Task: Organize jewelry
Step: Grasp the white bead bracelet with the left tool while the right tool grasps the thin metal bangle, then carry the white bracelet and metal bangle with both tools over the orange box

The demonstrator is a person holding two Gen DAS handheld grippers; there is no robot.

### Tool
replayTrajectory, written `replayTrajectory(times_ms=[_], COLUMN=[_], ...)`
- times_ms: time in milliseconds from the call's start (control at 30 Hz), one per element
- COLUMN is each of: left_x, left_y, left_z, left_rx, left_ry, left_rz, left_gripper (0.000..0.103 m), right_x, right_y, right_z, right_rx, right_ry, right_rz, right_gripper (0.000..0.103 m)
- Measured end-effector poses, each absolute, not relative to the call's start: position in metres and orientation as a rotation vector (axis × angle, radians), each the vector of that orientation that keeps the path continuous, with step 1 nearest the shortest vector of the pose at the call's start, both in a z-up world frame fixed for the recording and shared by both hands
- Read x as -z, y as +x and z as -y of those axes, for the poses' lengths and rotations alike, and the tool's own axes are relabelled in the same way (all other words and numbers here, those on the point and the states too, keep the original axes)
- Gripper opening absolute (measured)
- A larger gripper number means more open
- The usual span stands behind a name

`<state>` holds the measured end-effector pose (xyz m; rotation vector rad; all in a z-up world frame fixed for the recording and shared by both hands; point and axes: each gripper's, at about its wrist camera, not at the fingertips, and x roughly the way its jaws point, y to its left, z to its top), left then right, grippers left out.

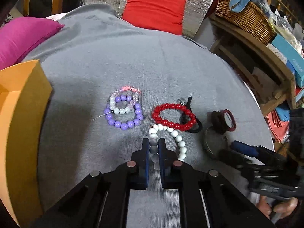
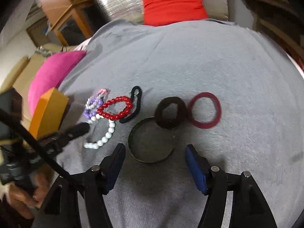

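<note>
My left gripper (image 1: 153, 144) is shut on the white bead bracelet (image 1: 178, 138), pinching its near-left beads on the grey cloth; it also shows in the right wrist view (image 2: 106, 136). A red bead bracelet (image 1: 173, 116) lies just beyond, over a black hair tie (image 1: 193, 127). A purple bead bracelet (image 1: 123, 114) with white, clear and pink strands lies to the left. My right gripper (image 2: 154, 152) is open, its fingers either side of a metal bangle (image 2: 151, 142). A dark scrunchie (image 2: 169, 112) and a maroon hair band (image 2: 205, 110) lie beyond it.
An orange box (image 1: 20, 117) stands at the left edge of the grey cloth (image 1: 133, 57). A pink cushion (image 1: 24, 36) and a red cushion (image 1: 155, 13) lie at the back. A wooden shelf with a wicker basket (image 1: 245, 15) stands to the right.
</note>
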<state>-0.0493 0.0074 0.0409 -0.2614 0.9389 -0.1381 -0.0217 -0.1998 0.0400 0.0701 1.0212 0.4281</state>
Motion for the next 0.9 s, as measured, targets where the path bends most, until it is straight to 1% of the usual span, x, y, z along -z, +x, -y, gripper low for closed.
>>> replayTrajectory(times_ms=[67,167,233,267,333,500,900], left_x=[-0.045,-0.048,-0.051,-0.053,-0.056,-0.063,-0.089], left_y=[-0.057,-0.064,-0.067,-0.069,-0.07,-0.075,-0.095], left_z=[-0.008,-0.01,-0.01,-0.011,-0.011,-0.007,0.006], left_rx=[0.154,0.167,0.176,0.179,0.187,0.2,0.218], left_ry=[-0.254,-0.25,-0.254,-0.254,-0.257,-0.256,-0.252], left_rz=[-0.935,-0.934,-0.93,-0.927,-0.918,-0.902,-0.834], left_gripper=[0.009,0.009,0.009,0.009,0.009,0.009,0.009], right_x=[-0.036,-0.031,-0.028,-0.028,-0.028,-0.032,-0.052], right_y=[-0.023,-0.026,-0.027,-0.029,-0.03,-0.033,-0.034], right_z=[0.191,0.179,0.176,0.176,0.178,0.195,0.248], right_rx=[-0.419,-0.389,-0.369,-0.355,-0.355,-0.378,-0.535], right_ry=[0.017,-0.081,-0.131,-0.147,-0.154,-0.121,0.181], right_rz=[-1.012,-0.963,-0.944,-0.929,-0.925,-0.935,-0.949], right_gripper=[0.074,0.074,0.069,0.061,0.061,0.061,0.06])
